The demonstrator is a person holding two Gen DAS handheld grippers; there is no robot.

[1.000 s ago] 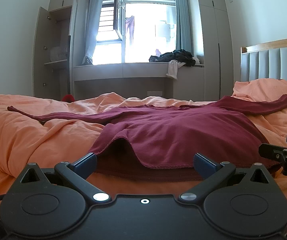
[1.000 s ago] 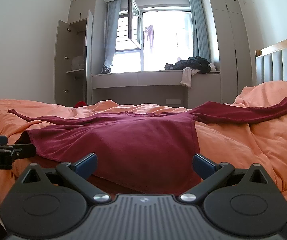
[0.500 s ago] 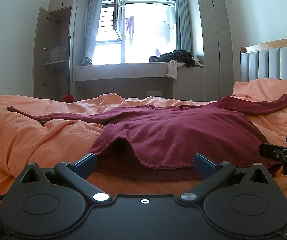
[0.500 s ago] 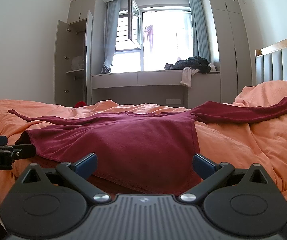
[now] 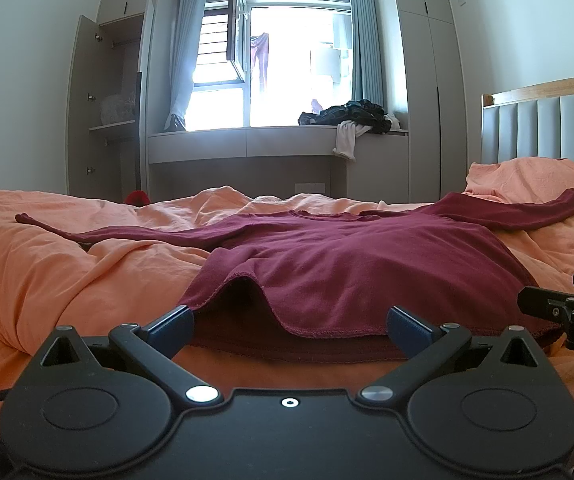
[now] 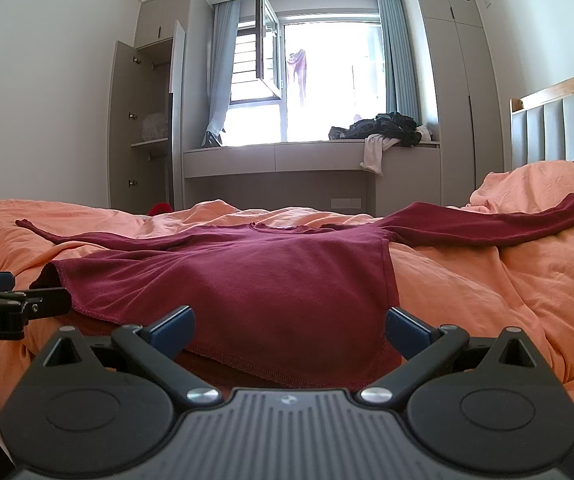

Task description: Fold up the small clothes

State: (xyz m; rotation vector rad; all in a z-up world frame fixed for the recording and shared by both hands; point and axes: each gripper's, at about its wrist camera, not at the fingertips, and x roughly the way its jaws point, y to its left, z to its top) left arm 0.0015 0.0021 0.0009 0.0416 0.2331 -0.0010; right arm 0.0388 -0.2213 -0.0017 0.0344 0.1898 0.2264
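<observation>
Place: a home bedroom
Bed: orange duvet [image 5: 47,248], padded headboard [image 5: 547,128]
Storage: fitted wardrobe [image 5: 427,80], one door open on shelves
Window: curtains [image 6: 401,60], window seat [image 6: 279,156] with heaped clothes [image 6: 383,126]

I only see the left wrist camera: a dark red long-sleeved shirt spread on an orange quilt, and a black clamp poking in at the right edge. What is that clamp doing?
Observer: That is the right gripper. Its own camera shows its jaws wide open, holding nothing.
Operator: Is it near the shirt?
Observer: Yes. The dark red long-sleeved shirt has its right hem corner lying just ahead, between the two blue fingertips.
Operator: And my gripper, from over there?
Observer: The left gripper shows side-on, low over the orange quilt, beside the shirt's left hem corner.
</observation>
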